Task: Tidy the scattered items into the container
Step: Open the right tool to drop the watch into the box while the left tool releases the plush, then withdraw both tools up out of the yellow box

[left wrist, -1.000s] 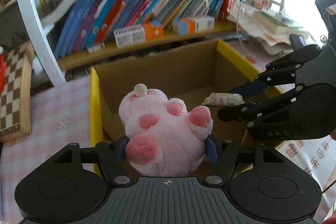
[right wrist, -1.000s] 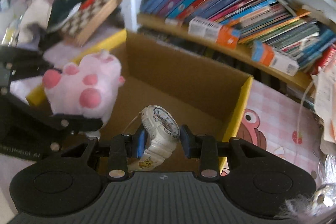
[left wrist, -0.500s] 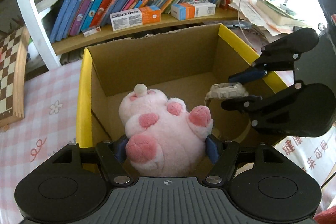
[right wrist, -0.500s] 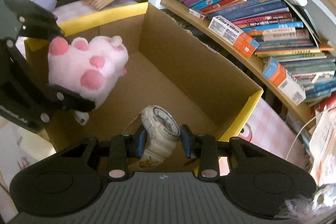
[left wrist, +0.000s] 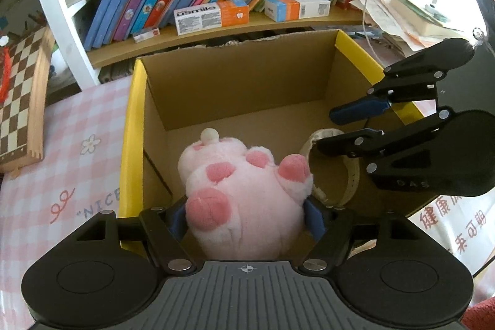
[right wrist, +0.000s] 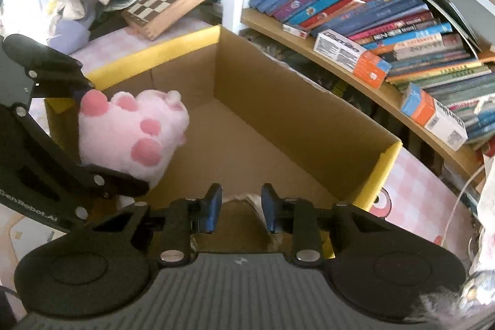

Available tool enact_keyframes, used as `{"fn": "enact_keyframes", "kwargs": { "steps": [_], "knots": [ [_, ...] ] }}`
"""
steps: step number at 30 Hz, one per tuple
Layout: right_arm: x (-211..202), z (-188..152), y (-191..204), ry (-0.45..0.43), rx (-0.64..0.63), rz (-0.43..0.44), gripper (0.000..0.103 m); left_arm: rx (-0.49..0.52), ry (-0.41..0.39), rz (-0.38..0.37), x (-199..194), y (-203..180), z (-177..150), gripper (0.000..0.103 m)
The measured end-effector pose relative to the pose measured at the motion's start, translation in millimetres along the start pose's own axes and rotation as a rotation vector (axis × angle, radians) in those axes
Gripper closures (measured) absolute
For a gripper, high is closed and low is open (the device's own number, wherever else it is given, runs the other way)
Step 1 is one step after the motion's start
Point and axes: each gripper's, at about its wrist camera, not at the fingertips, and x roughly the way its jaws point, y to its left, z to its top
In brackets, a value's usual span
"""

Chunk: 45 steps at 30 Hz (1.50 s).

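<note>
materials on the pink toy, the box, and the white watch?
Pink toy: plush, fuzzy pile with darker pink paw pads; dents under the left hand-held gripper. Box: brown cardboard, matte, yellow along the rims. Watch: looks like white plastic or rubber, smooth strap with punched holes; it lies in the box, free of the open right hand-held gripper.

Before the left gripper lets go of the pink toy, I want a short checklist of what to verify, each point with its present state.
1. Pink plush toy is clamped in the left gripper: ok.
2. Toy hangs over the open cardboard box, inside its walls: ok.
3. Right gripper has its jaws apart and empty: ok.
4. White watch is in the box, free of the right gripper: ok.
5. Watch is clear of where the toy will land: not ok, it lies close beside the toy.
6. Watch rests flat on the box floor: cannot tell.
</note>
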Motion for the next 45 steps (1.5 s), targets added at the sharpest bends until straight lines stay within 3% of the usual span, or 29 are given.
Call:
{"fn": "enact_keyframes", "kwargs": {
  "steps": [3, 6, 12, 18, 24, 27, 32, 35, 37, 38, 40, 42, 45],
  "knots": [
    [1, -4, -3, -0.005, 0.011, 0.000, 0.076, -0.017, 0.016, 0.009, -1, -1, 0, 0.029],
    [2, -8, -6, -0.012, 0.016, 0.002, 0.085, -0.025, 0.022, 0.011, -3, -4, -2, 0.030],
    [1, -10, -7, -0.027, 0.038, 0.019, 0.084, -0.009, 0.013, 0.004, 0, -2, 1, 0.025],
    [-21, -12, -8, -0.067, 0.092, -0.002, 0.081, 0.076, -0.065, 0.045, -7, -10, 4, 0.018],
    [-45, -14, -10, -0.108, 0.147, -0.025, 0.080, 0.100, -0.154, 0.030, -27, -15, 9, 0.017],
    [-56, -14, -10, -0.129, 0.174, -0.037, 0.070, 0.117, -0.199, 0.083, -39, -12, 8, 0.017],
    [-56, -22, -17, -0.107, 0.234, -0.061, 0.061, 0.026, -0.222, 0.128, -52, 9, -8, 0.019],
    [-55, -26, -21, -0.091, 0.270, -0.075, 0.057, -0.017, -0.193, 0.132, -49, 18, -18, 0.029],
    [-54, -29, -24, -0.081, 0.294, -0.085, 0.057, -0.037, -0.158, 0.131, -43, 24, -24, 0.054],
    [-54, -31, -25, -0.075, 0.307, -0.090, 0.059, -0.053, -0.147, 0.126, -41, 27, -26, 0.056],
    [-53, -34, -28, -0.065, 0.331, -0.100, 0.074, -0.126, -0.158, 0.110, -42, 36, -31, 0.068],
    [-52, -37, -30, -0.054, 0.355, -0.110, 0.082, -0.183, -0.164, 0.113, -44, 43, -35, 0.088],
    [-51, -41, -35, -0.039, 0.391, -0.124, 0.085, -0.197, -0.169, 0.123, -49, 43, -40, 0.093]
  ]
}}
